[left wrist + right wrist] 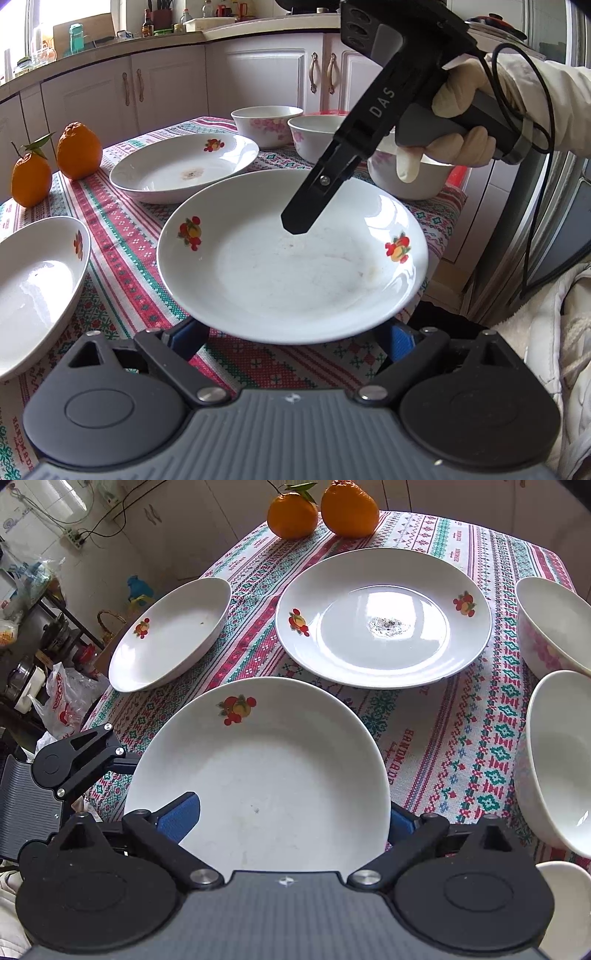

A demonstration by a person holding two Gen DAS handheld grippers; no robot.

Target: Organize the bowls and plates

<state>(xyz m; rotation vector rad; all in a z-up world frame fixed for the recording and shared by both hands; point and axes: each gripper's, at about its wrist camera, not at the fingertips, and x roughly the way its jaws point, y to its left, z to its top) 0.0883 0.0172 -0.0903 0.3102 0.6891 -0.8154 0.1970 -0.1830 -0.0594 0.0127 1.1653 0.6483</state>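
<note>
Straddling the near plate [295, 280] from opposite sides, both sets of fingers stand spread wide, and neither shows a clear pinch. The left gripper [291, 336] sits at the plate's near rim, its blue tips tucked under that rim. The right gripper [290, 819] comes in steeply from the far right rim, with one pad over the plate's inner wall and the other behind its edge. I cannot tell whether any pad touches the china.

The plate is round, so no long axis matters. What likely counts is that its rim already lies between each pair of fingers, and both hands are about equally near.

Beyond the plate lies a second plate [184, 166] with a dark smear at its centre. A third plate [37, 288] is to the near plate's left, bowls [266, 123] are behind it on the right, and two oranges [79, 151] are far left. All rest on a tabletop [122, 236] under a patterned red-and-green cloth, with white kitchen cabinets [166, 85] behind.
</note>
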